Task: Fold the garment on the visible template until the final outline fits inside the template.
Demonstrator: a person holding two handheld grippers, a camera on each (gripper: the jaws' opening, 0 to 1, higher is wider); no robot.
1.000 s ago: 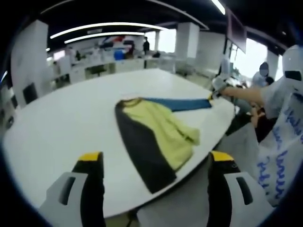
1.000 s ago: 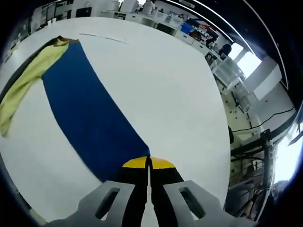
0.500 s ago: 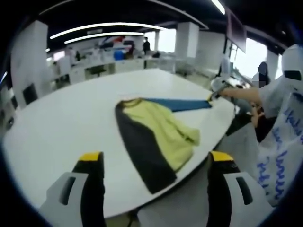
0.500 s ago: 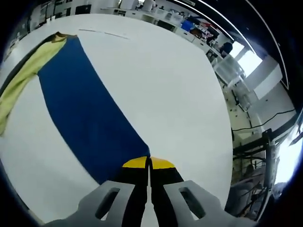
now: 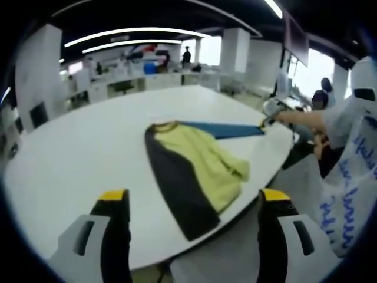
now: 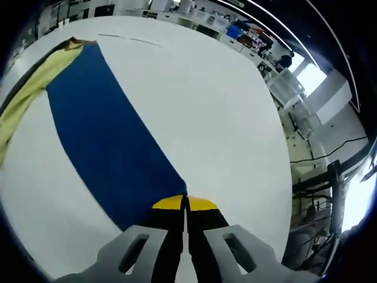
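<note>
One blue sleeve point(image 6: 112, 141) end under right tool point(image 6: 185, 203)

- The big white oval table point(image 5: 70, 153) spreads out in front of me.
- One garment point(image 5: 194, 168) lies flat on it near my edge: yellow body, dark side, blue sleeve point(image 6: 112, 147) stretched out.

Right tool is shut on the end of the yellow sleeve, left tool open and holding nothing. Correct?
Not quite: the right tool is shut on the end of the blue sleeve, not a yellow one. The right gripper view shows the blue cloth running straight into its closed jaws. The left tool is open and holding nothing, as you said.
</note>
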